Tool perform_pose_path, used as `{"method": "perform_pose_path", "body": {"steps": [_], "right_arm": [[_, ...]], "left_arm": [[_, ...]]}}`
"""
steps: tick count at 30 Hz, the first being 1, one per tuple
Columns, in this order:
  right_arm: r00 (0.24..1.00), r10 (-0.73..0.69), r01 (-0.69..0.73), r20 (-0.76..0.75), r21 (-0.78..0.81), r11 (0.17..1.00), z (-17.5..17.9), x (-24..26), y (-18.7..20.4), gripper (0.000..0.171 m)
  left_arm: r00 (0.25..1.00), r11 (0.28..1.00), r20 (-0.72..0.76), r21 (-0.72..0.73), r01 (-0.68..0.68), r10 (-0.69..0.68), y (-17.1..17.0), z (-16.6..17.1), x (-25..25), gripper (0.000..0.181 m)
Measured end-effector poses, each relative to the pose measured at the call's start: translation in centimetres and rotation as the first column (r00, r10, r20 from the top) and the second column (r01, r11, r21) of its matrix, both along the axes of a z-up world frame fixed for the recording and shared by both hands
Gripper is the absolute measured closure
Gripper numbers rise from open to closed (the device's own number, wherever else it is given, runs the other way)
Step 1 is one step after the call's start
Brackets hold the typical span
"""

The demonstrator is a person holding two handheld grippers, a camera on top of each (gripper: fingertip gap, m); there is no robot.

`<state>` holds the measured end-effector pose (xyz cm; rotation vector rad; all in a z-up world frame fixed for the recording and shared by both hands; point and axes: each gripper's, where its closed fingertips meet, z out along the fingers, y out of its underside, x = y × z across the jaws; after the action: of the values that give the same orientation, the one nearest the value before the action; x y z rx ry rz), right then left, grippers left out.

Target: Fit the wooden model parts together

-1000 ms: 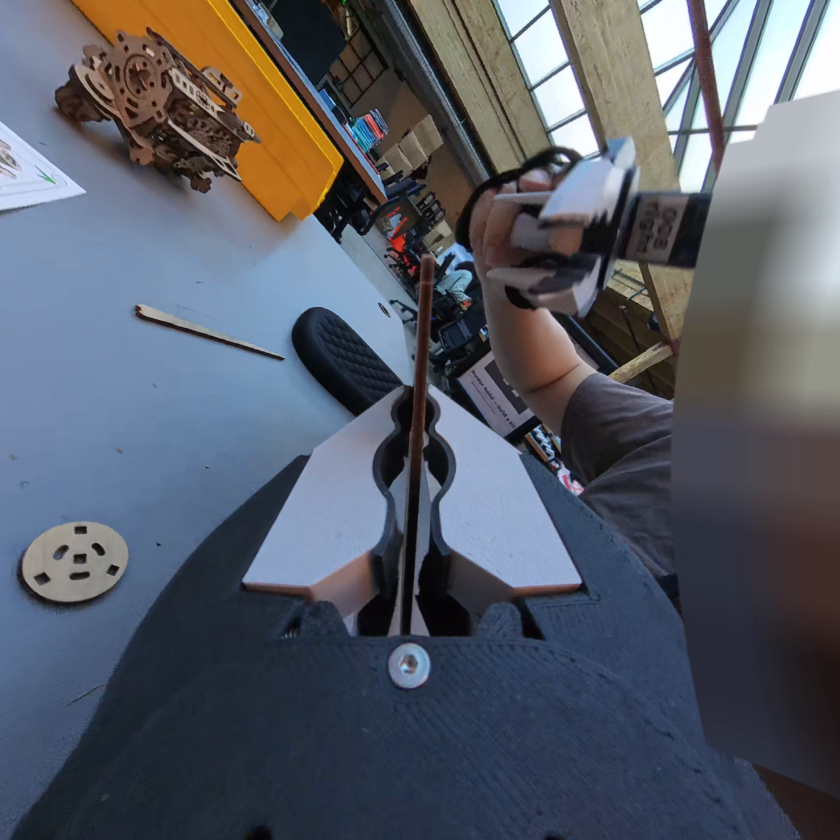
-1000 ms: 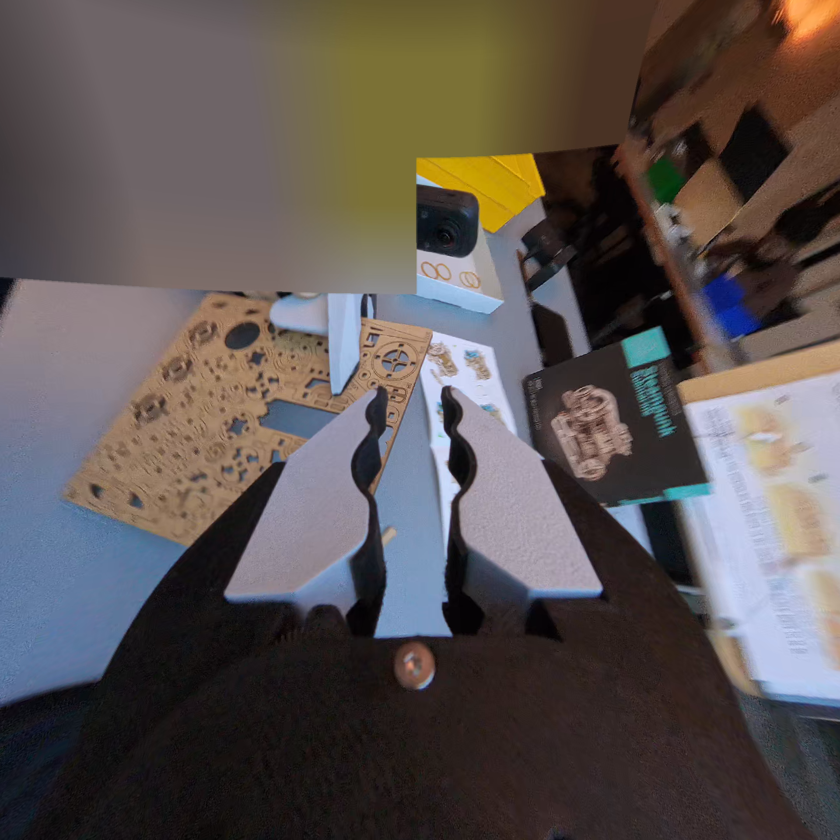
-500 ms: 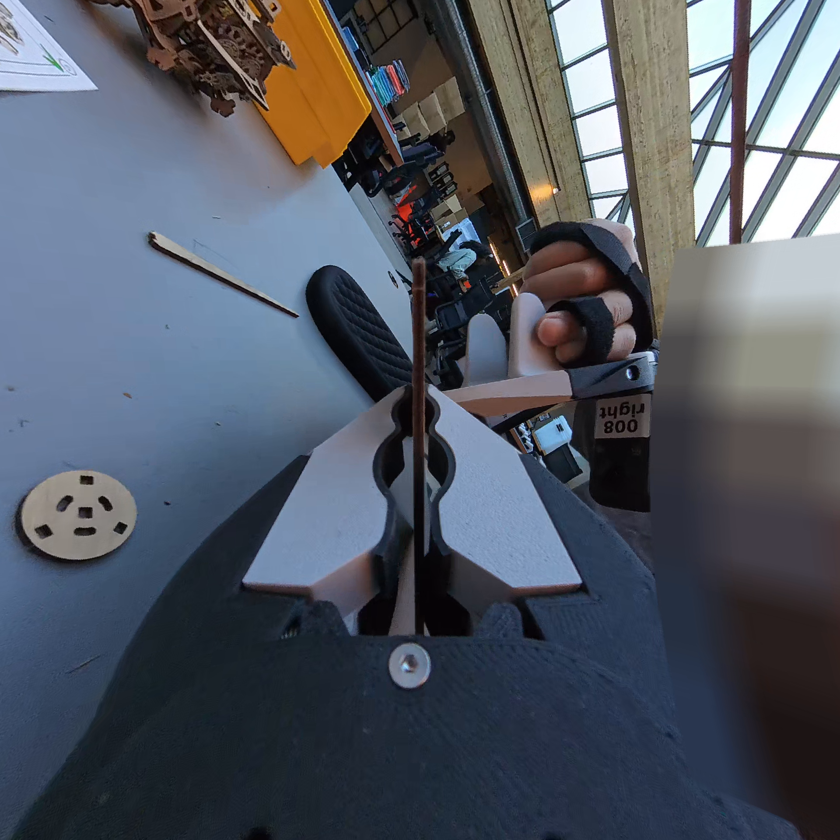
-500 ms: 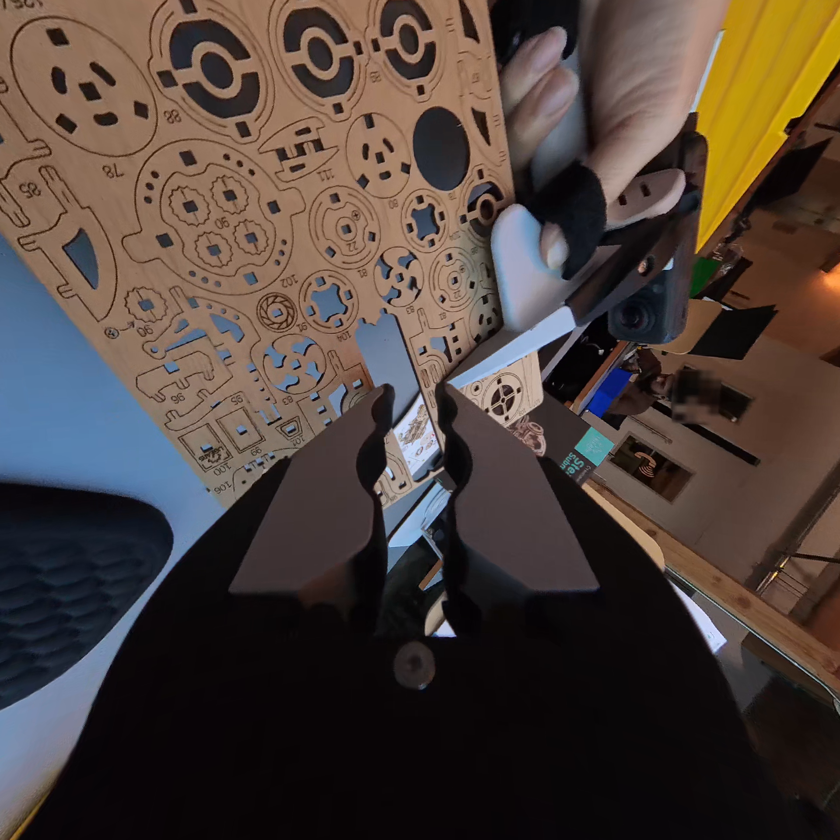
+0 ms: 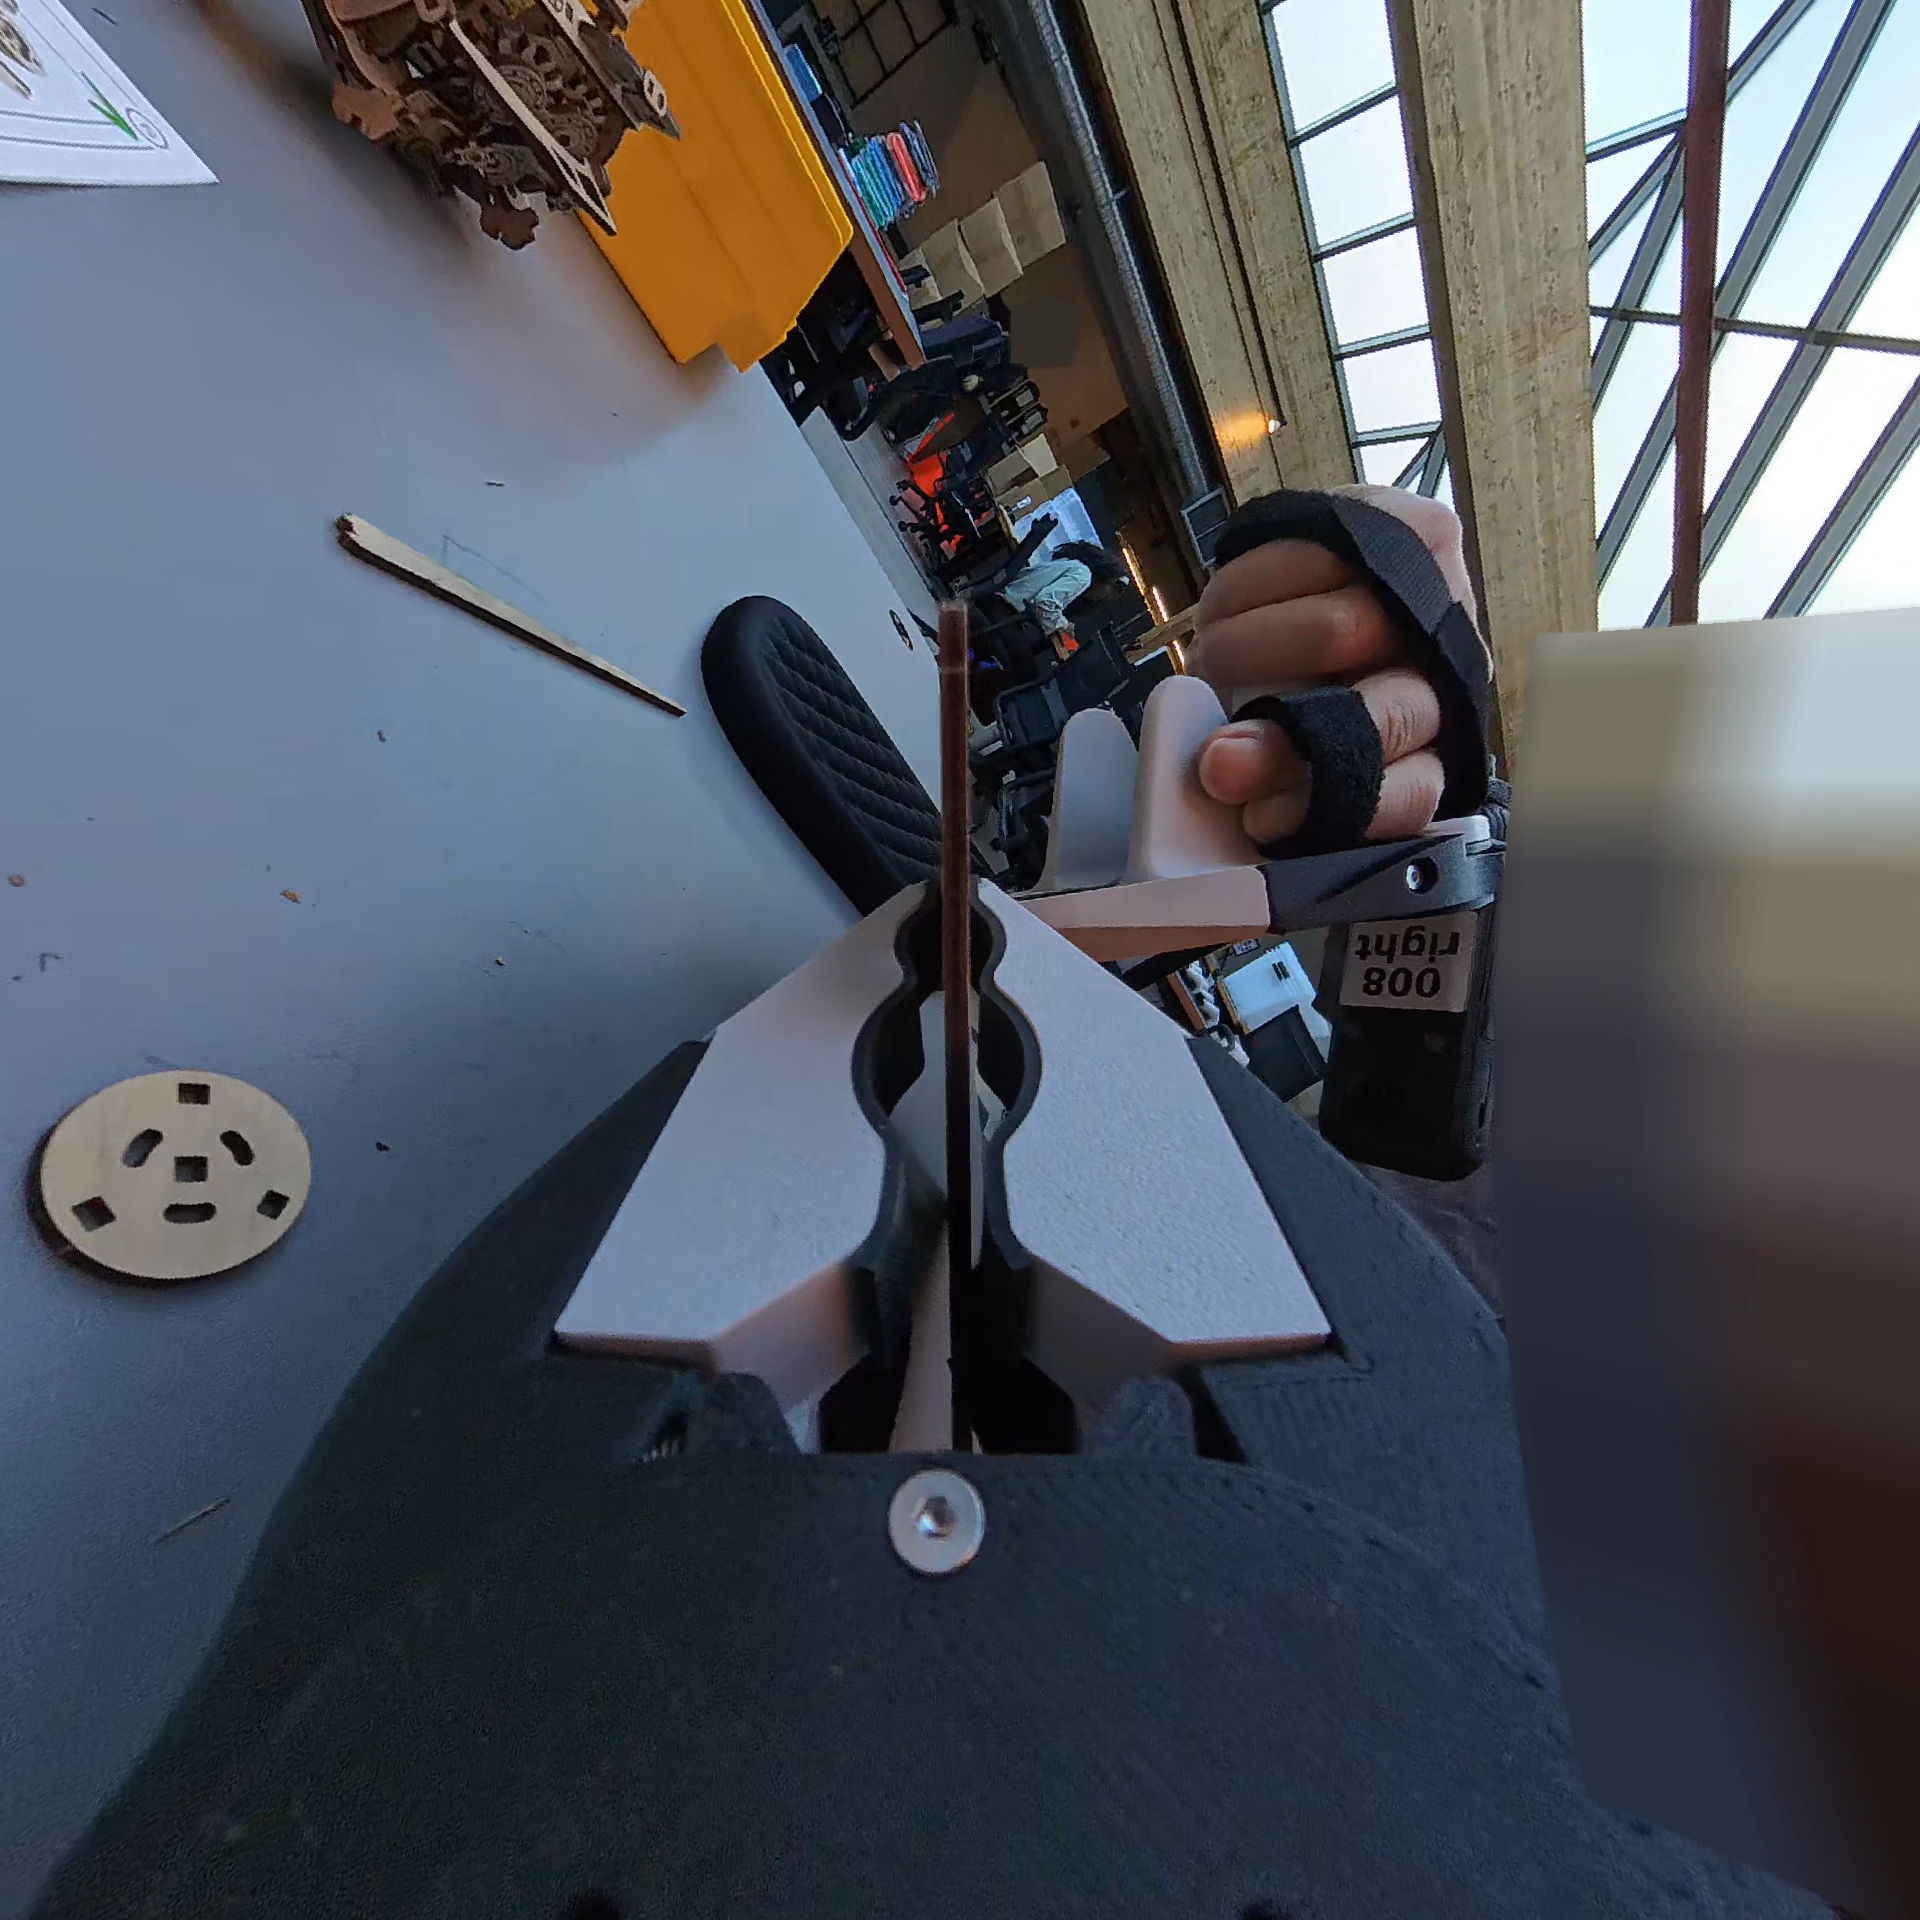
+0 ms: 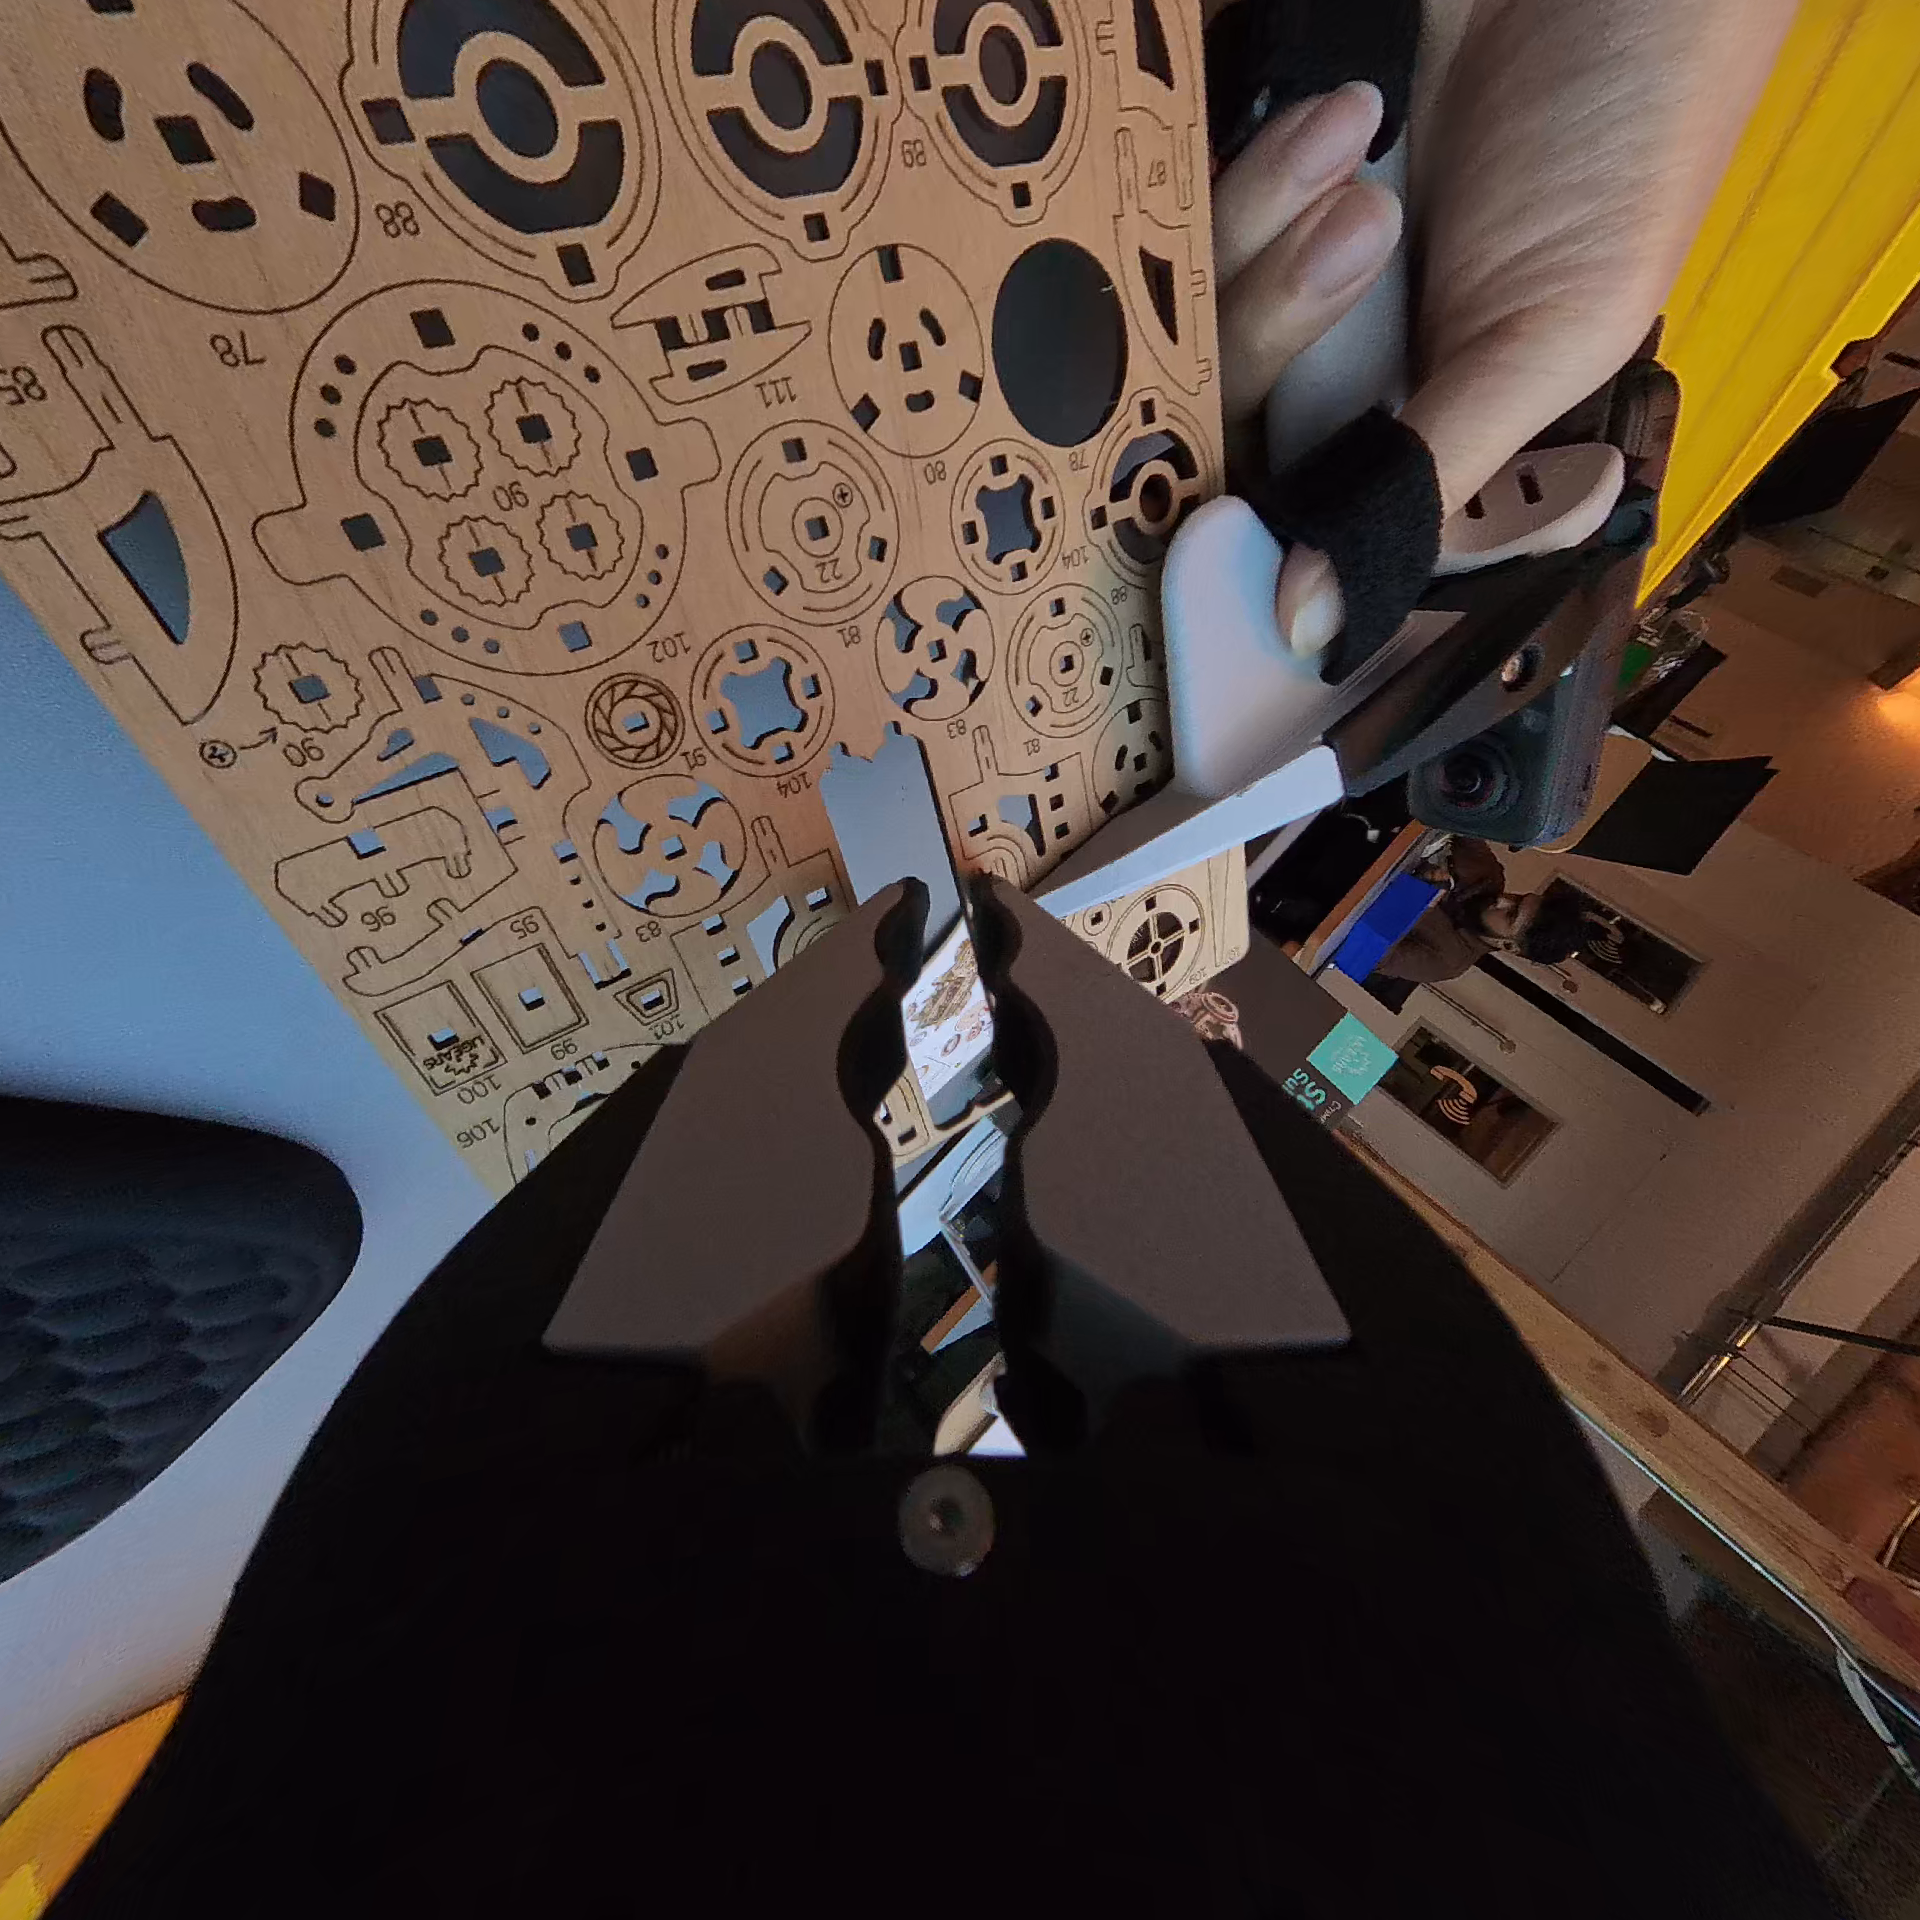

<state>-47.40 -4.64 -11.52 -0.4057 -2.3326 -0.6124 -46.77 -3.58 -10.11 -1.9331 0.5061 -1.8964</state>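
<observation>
The left tool [image 5: 954,914] is being held with its jaws pressed together on a thin sheet seen edge-on; the right tool [image 6: 948,904] is being held with its jaws slightly parted, nothing between them; each tool is being gripped by a strapped hand [image 5: 1340,686], fingers [image 6: 1299,239] curled round the handle.

The wooden sheet [image 6: 582,499] stands edge-on between both tools, blocking passage; grey table [image 5: 416,831] beside it lies open.

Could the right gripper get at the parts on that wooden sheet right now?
Probably yes: the right gripper is open and empty, facing the wooden sheet, which the left gripper holds up on edge; nothing lies between.
</observation>
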Motion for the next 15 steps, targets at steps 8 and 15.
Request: {"method": "perform_pose_path", "body": {"steps": [8, 15], "right_arm": [[0.999, 0.043, -0.043, 0.004, 0.002, 0.999, 0.80, 0.01, -0.76, 0.169], [1.000, 0.007, -0.007, 0.013, -0.008, 1.000, 0.42, 0.36, -0.75, 0.169]], "left_arm": [[0.999, 0.999, 0.036, 0.008, 0.041, -0.041, -0.85, 0.66, 0.29, 0.180], [0.998, 0.999, 0.044, -0.028, 0.036, -0.035, -0.94, 0.31, 0.64, 0.180]]}}
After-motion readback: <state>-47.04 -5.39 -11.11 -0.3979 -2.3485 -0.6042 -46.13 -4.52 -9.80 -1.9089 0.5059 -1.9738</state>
